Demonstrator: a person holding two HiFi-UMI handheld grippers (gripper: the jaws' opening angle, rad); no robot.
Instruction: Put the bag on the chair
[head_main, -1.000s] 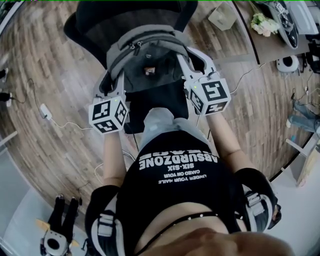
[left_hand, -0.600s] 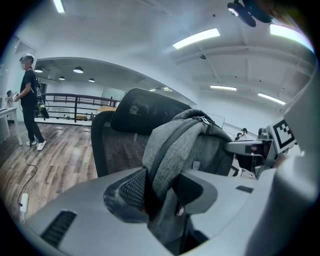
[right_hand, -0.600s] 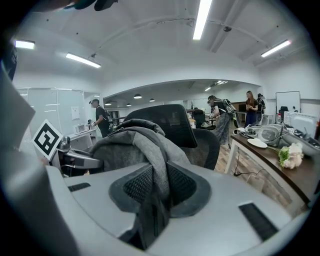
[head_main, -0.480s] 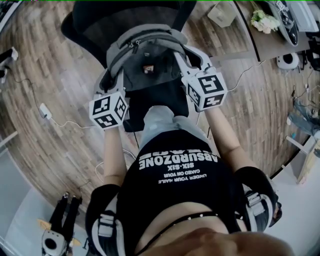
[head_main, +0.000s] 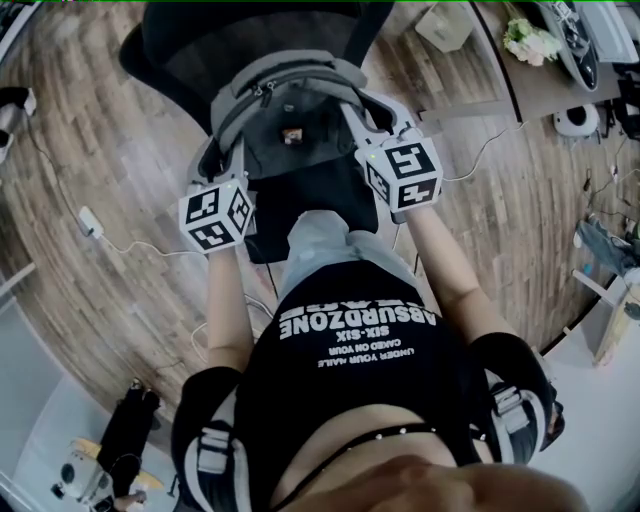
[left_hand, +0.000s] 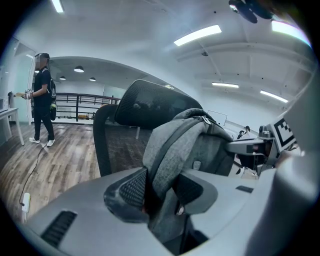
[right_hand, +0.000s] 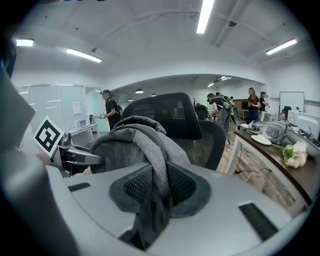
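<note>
The grey backpack (head_main: 290, 110) hangs upright over the seat of the black mesh office chair (head_main: 250, 45), close against its backrest. I cannot tell whether it rests on the seat. My left gripper (head_main: 222, 165) is shut on the bag's left shoulder strap (left_hand: 172, 145), which passes between the ribbed pads (left_hand: 131, 187). On the other side, my right gripper (head_main: 375, 122) is shut on a grey strap (right_hand: 156, 165), pinched between its pads (right_hand: 137, 185). Each gripper view shows the other gripper across the bag (right_hand: 130, 145).
A wooden desk (head_main: 545, 90) with white flowers (head_main: 530, 45) stands at the right. A cardboard box (head_main: 445, 30) lies behind the chair. A cable with a white adapter (head_main: 90, 222) runs over the wood floor at the left. Other people (left_hand: 42, 97) stand far off.
My right gripper has moved a little up and to the left with the strap, and the bag has shifted slightly towards the backrest. The left gripper has hardly moved.
</note>
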